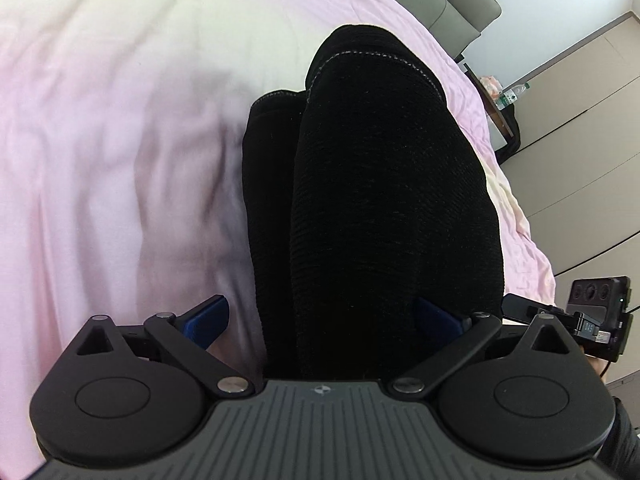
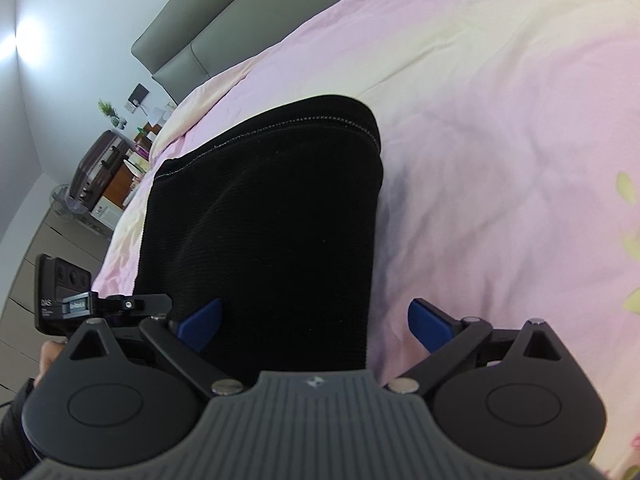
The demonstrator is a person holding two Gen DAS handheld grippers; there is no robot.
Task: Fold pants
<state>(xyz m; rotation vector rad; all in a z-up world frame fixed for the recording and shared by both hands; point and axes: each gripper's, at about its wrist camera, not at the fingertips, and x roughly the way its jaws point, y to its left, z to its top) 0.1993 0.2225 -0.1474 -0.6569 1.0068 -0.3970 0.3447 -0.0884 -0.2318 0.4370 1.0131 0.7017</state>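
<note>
- A pink bedsheet (image 1: 120,140) covers the bed and fills most of both wrist views, creased, with a pale yellow wash toward the head end and green leaf prints at its right edge in the right wrist view.
- A grey padded headboard (image 2: 208,36) rises behind the bed, against a white wall.
- Black ribbed pants (image 1: 380,184) lie on the sheet, folded lengthwise with one leg stacked on the other; a line of pale stitching marks the hem at the far end, and the near end runs under both grippers.
- The left gripper (image 1: 322,318) hangs above the near end of the pants with its jaws spread wide and released; the blue left pad sits over bare sheet, the right pad over the fabric, and neither presses on it.
- The right gripper (image 2: 316,324) hovers the same way, jaws wide and released; the pants' right edge passes between its blue pads, so its left pad is over the cloth and its right pad over pink sheet.
- A dark suitcase (image 2: 98,168) stands beside the bed at the left of the right wrist view.
- A small potted plant (image 2: 109,111) sits above it.
- A plastic water bottle (image 1: 512,96) stands by the bed's far corner in the left wrist view.
</note>
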